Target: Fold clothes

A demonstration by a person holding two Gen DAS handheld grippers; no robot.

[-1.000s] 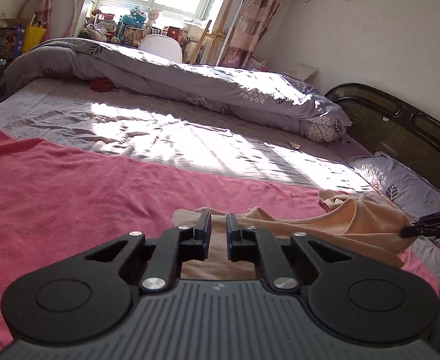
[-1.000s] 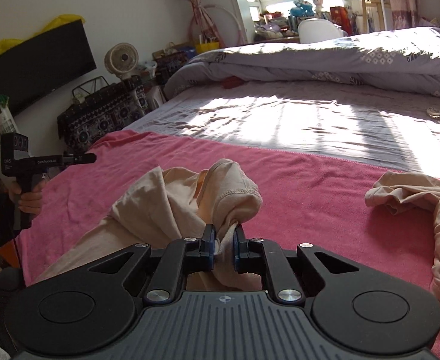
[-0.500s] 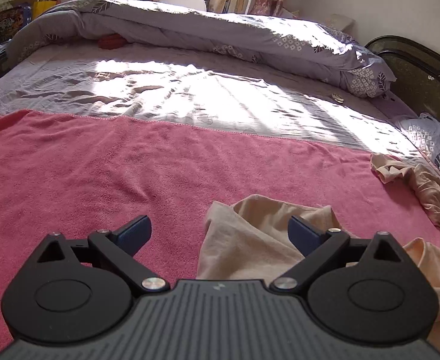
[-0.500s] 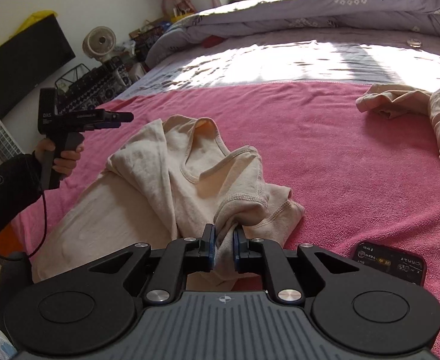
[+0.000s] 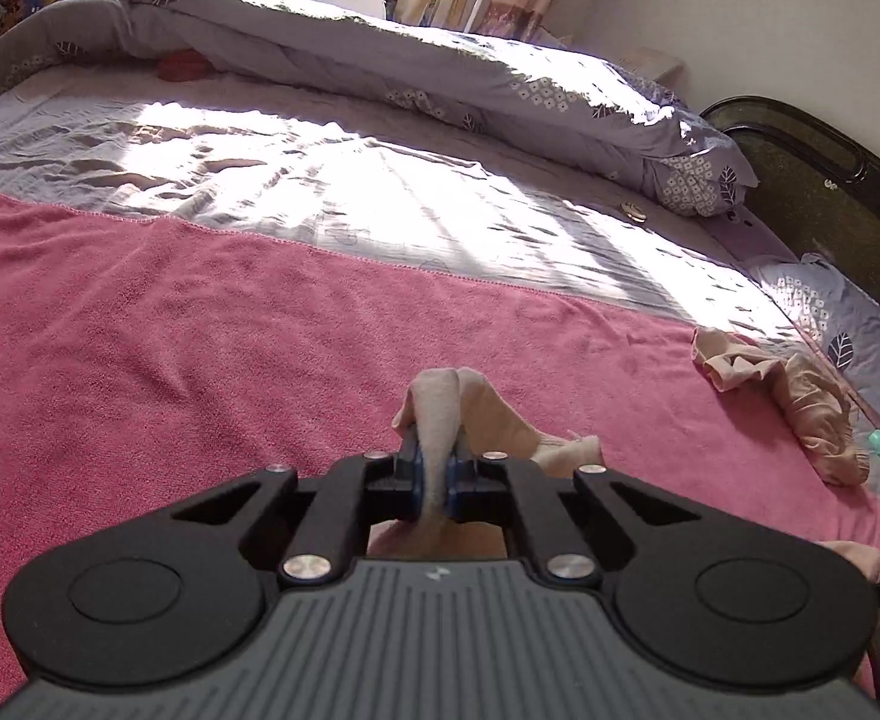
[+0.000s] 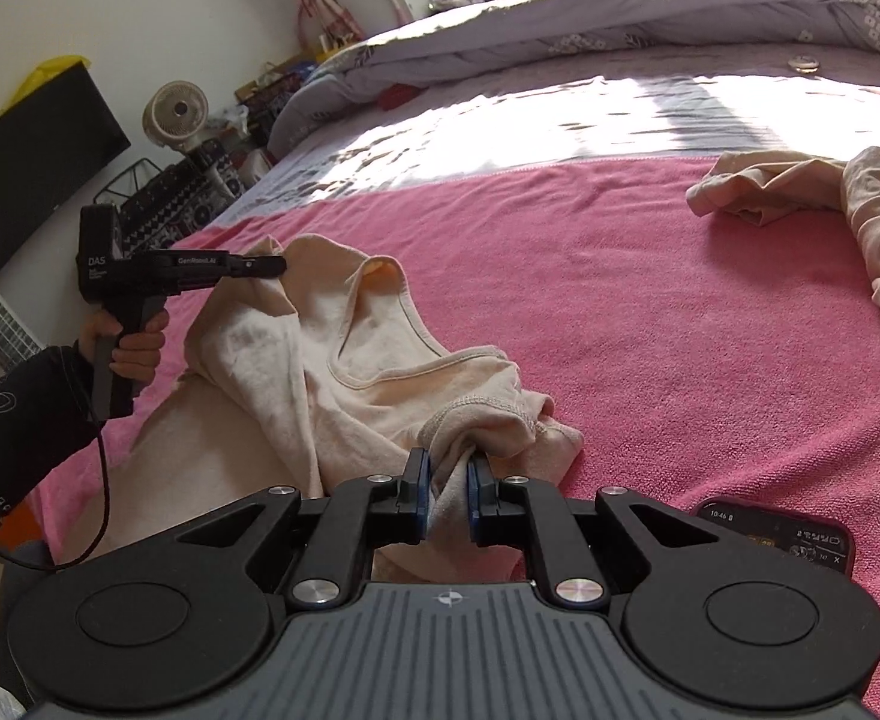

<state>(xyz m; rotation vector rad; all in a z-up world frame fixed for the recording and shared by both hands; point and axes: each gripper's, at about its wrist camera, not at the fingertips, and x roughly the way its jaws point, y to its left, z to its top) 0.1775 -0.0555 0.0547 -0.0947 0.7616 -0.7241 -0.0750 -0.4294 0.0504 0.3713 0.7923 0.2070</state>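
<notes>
Beige cotton fills the middle of both views: we are holding one pale shirt [image 6: 344,372] by two of its corners over the pink towel [image 5: 200,348] spread across the bed. Our left gripper [image 5: 434,480] is clamped on a bunched fold of the shirt, which stands up between its blue pads at about 12 o'clock from the gripper body. Our right gripper [image 6: 448,495] is closed on another bunch near a stitched hem. In the right wrist view the left gripper [image 6: 272,265] shows at 9 o'clock, its tips buried in the shirt's far corner, with our hand [image 6: 131,342] around its handle and a dark sleeve [image 6: 14,420] below. The shirt's neckline lies open and facing up between the two grips, the cloth slack and rumpled on the towel. A second beige garment [image 6: 859,222] lies crumpled at 2 o'clock in the right view, well apart from the shirt. A phone [image 6: 781,534] rests on the towel at 4 o'clock, just beside the right gripper. Beyond the towel, a grey sheet [image 5: 380,180] lies in sunlight, a grey quilt [image 5: 440,66] heaped at 12 o'clock.
</notes>
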